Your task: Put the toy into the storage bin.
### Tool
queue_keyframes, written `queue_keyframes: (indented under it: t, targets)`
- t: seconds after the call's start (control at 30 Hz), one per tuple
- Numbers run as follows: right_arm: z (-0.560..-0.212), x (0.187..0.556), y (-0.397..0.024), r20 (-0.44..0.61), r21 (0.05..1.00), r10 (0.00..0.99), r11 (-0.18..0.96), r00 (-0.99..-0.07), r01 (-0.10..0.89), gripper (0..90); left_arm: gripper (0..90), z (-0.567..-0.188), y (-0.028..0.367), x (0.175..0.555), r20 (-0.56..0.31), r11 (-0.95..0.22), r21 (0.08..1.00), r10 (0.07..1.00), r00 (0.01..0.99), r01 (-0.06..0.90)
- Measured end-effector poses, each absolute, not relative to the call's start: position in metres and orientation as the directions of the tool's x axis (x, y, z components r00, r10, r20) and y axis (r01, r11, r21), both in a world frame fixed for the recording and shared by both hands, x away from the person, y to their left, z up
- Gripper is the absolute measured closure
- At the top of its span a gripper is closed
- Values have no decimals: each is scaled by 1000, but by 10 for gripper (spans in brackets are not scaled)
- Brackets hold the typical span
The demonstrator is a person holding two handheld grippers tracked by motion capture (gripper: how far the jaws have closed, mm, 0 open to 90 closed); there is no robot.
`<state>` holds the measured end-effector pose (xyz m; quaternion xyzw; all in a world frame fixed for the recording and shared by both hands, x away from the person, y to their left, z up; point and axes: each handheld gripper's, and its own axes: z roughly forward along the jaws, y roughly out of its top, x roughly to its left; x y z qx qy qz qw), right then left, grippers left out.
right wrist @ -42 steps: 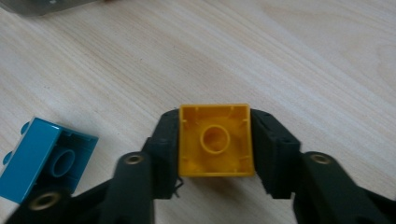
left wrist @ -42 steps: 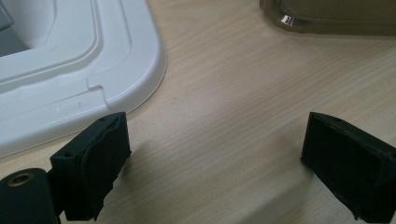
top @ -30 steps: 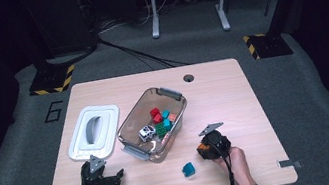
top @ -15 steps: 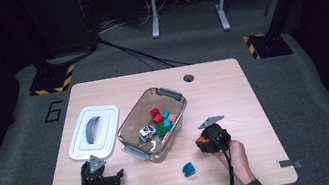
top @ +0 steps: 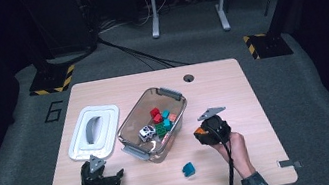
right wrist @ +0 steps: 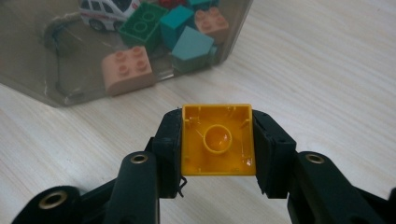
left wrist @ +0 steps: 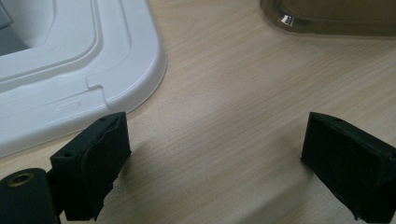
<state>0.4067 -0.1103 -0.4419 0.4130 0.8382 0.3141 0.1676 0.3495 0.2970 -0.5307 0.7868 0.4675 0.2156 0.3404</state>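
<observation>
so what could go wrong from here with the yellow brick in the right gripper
The right gripper holds the yellow brick only by two side walls, so it might slip or twist out. The clear bin wall stands between brick and pile, so a low approach could knock it. The teal block lies loose near the table edge and could be nudged off.

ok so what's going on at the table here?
A person is sorting toy bricks into the clear plastic bin. The right hand-held gripper is shut on a yellow brick, seen from its hollow underside, held above the table just beside the bin. The left hand-held gripper sits open over bare wood near the white lid, holding nothing. In the bin lie red, green, teal and peach bricks and a toy car. One teal brick lies loose on the table.
</observation>
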Motion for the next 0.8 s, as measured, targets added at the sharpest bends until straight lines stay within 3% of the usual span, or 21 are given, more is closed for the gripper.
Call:
queue_keyframes:
  t: [0.8]
  targets:
    - [-379, 423, -88, -56, 738, 762, 467, -645, 488, 584, 76, -530, 297, 350, 18, -333, 734, 881, 473, 592]
